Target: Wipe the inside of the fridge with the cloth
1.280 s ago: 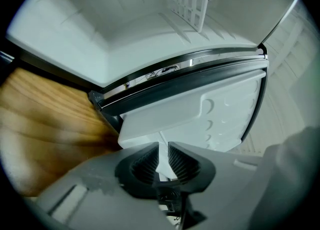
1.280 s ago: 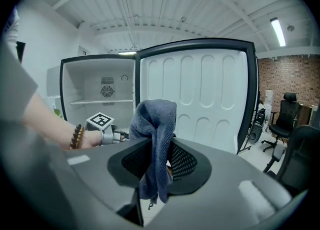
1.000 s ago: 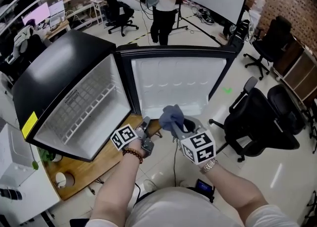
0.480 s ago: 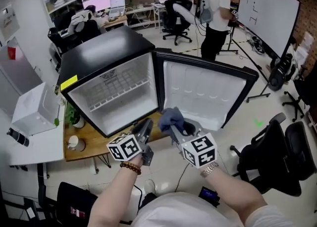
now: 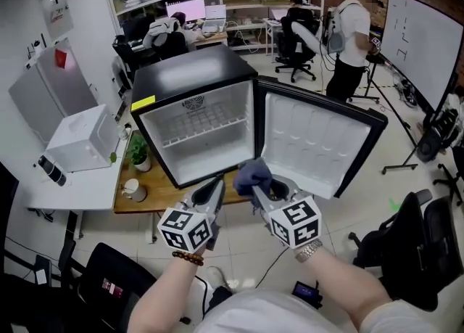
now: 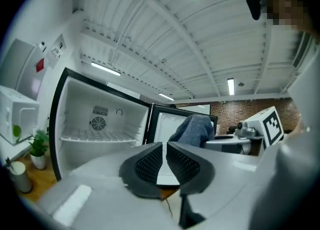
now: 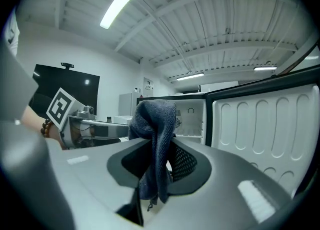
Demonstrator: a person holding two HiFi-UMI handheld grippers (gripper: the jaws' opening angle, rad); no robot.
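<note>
One boxy black fridge (image 5: 192,70) is seen standing open, with smooth white walls, a wire shelf (image 5: 199,134) and a ribbed door (image 5: 319,143). A nubby blue-grey cloth (image 5: 252,174) is pinched in the right gripper (image 5: 264,192), in front of the door. The left gripper (image 5: 212,192) has just been closing and is now empty, pads together. Both grippers have been lifted since a second ago.

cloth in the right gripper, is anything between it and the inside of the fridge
Nothing visible does. The door is swung open to the right, and the cloth is held before the open fridge.
</note>
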